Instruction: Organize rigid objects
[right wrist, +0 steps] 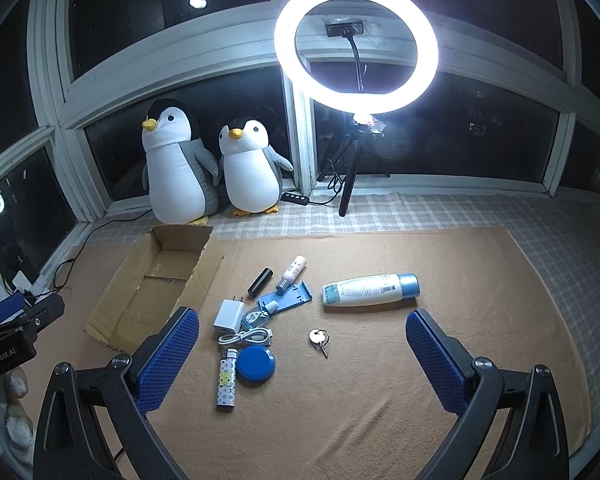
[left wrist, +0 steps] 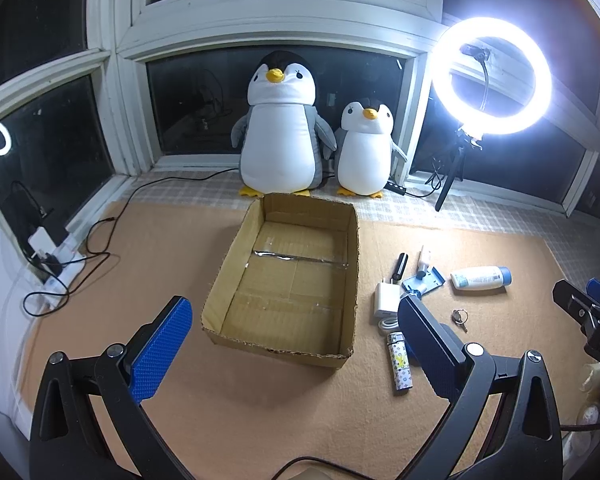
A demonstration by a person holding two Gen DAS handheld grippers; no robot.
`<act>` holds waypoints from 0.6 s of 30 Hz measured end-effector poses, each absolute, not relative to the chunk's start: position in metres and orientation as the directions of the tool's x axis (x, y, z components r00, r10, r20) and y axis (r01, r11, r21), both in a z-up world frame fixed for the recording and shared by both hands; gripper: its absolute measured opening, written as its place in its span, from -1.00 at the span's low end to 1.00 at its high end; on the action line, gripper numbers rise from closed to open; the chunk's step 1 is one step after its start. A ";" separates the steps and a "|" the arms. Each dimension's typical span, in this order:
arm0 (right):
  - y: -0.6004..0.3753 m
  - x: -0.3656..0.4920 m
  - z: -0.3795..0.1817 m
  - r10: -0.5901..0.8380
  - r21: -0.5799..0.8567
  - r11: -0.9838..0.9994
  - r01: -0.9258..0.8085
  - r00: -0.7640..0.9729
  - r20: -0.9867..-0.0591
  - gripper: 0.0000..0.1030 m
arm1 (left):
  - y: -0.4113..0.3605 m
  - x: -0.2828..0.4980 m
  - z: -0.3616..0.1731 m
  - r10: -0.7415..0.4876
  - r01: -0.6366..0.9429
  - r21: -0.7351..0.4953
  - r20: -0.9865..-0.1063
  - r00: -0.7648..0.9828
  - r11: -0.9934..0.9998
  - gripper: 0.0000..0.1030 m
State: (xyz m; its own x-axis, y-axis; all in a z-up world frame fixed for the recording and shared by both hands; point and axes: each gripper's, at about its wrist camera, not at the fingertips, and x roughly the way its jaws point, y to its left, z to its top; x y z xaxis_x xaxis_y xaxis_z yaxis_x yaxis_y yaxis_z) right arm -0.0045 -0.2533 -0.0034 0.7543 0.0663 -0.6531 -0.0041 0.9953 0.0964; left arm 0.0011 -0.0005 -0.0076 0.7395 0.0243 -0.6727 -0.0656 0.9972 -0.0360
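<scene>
- So, nothing packed yet: my left gripper (left wrist: 292, 344) and right gripper (right wrist: 302, 354) both gape, empty.
- Box (left wrist: 236, 276) bare at twelve o'clock from my left.
- Next, my right drops onto the lotion bottle (right wrist: 370, 289) at one o'clock.

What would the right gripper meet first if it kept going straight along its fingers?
Probably the keys: they lie on the mat roughly on the midline between the open right gripper fingers. The white bottle lies beyond. Depth is unclear, so it may meet bare mat first.

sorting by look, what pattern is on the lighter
White lighter with a dark monogram print and yellow marks; clearest in the right wrist view.
</scene>
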 end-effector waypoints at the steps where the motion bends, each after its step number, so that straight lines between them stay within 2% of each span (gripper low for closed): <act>1: -0.253 -0.004 -0.003 0.067 0.097 0.995 -0.004 0.754 -0.654 0.99 | -0.001 0.001 -0.008 0.025 -0.065 -0.035 -0.673 0.739 0.997 0.99; 18: -0.251 -0.003 -0.005 0.068 0.093 0.996 -0.010 0.757 -0.650 0.99 | 0.001 0.001 -0.007 0.032 -0.069 -0.029 -0.673 0.739 0.997 0.99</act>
State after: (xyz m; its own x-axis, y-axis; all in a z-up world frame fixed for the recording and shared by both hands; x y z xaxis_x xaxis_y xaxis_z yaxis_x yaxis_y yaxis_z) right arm -0.0030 -0.2509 -0.0045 0.7570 0.0681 -0.6498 -0.0096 0.9956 0.0931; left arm 0.0007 0.0007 -0.0074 0.7392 0.0317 -0.6728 -0.0695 0.9972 -0.0293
